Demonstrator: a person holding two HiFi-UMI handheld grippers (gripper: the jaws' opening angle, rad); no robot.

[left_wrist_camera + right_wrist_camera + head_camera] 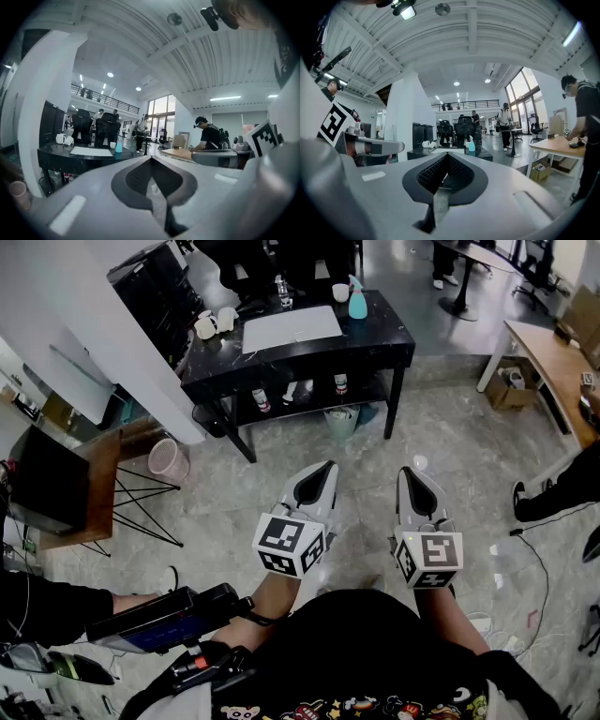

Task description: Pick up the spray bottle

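Observation:
The spray bottle (357,301) is light teal with a white trigger head. It stands at the far right of a black marble table (394,334), well ahead of both grippers. It appears small in the left gripper view as the bottle (118,146) and in the right gripper view as the bottle (471,145). My left gripper (327,466) and right gripper (406,472) hover side by side above the floor, pointing at the table. Both are shut and hold nothing; their tips meet in the left gripper view (151,158) and the right gripper view (447,154).
On the table lie a white mat (291,327), a white cup (339,292) and two mugs (214,322). Small bottles (300,393) stand on its lower shelf. A pink bin (169,458) and a wire-legged side table (98,488) stand left; a wooden desk (553,357) and a box (511,388) stand right.

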